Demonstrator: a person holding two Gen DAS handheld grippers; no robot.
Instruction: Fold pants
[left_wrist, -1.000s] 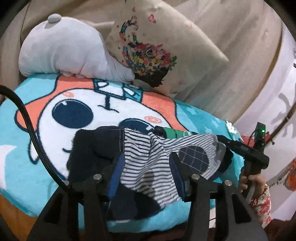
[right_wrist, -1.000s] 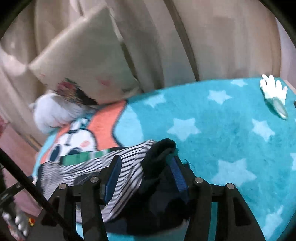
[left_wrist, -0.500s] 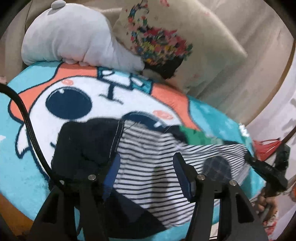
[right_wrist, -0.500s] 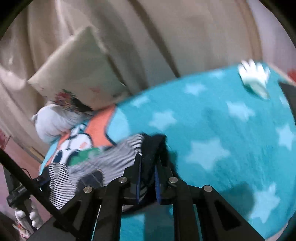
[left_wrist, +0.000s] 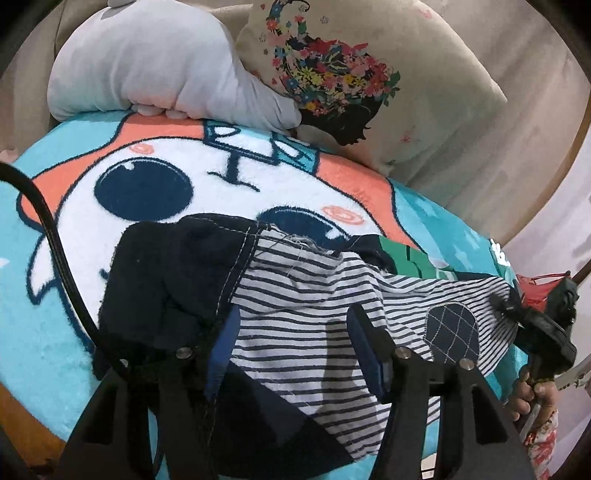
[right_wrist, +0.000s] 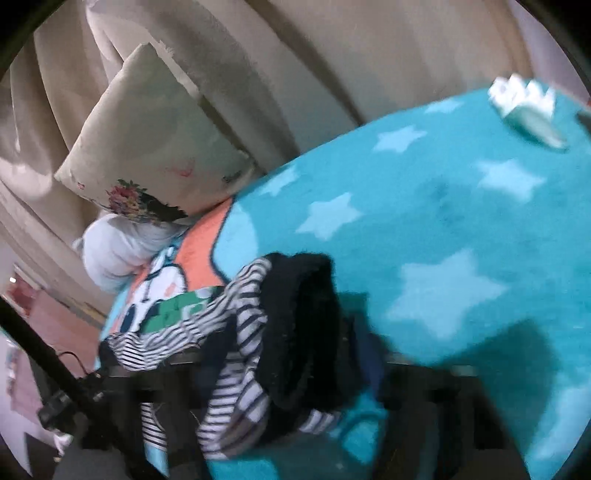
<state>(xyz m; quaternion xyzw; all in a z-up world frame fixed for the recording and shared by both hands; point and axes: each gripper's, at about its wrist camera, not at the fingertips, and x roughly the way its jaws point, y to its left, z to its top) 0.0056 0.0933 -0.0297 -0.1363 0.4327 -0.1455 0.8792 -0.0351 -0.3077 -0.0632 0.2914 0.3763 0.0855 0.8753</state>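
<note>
The pants (left_wrist: 295, 295) are navy with a navy-and-white striped lining turned out, lying on a teal cartoon blanket (left_wrist: 44, 332). My left gripper (left_wrist: 291, 343) is open, its blue-padded fingers (left_wrist: 221, 347) spread low over the striped part. At the right end my right gripper (left_wrist: 517, 310) holds the cloth. In the blurred right wrist view the navy waist and striped cloth (right_wrist: 291, 332) hang bunched over my right gripper (right_wrist: 295, 369), which is shut on them and lifts them off the blanket (right_wrist: 443, 240).
A grey plush pillow (left_wrist: 155, 66) and a beige floral cushion (left_wrist: 354, 85) lean against beige curtains at the back. A white object (right_wrist: 524, 107) lies on the far right of the blanket. A black cable (left_wrist: 55, 251) crosses at the left.
My right gripper has shut on the pants' end and is lifting it; the view is now blurred. My left gripper stayed open and moved closer over the striped cloth.
</note>
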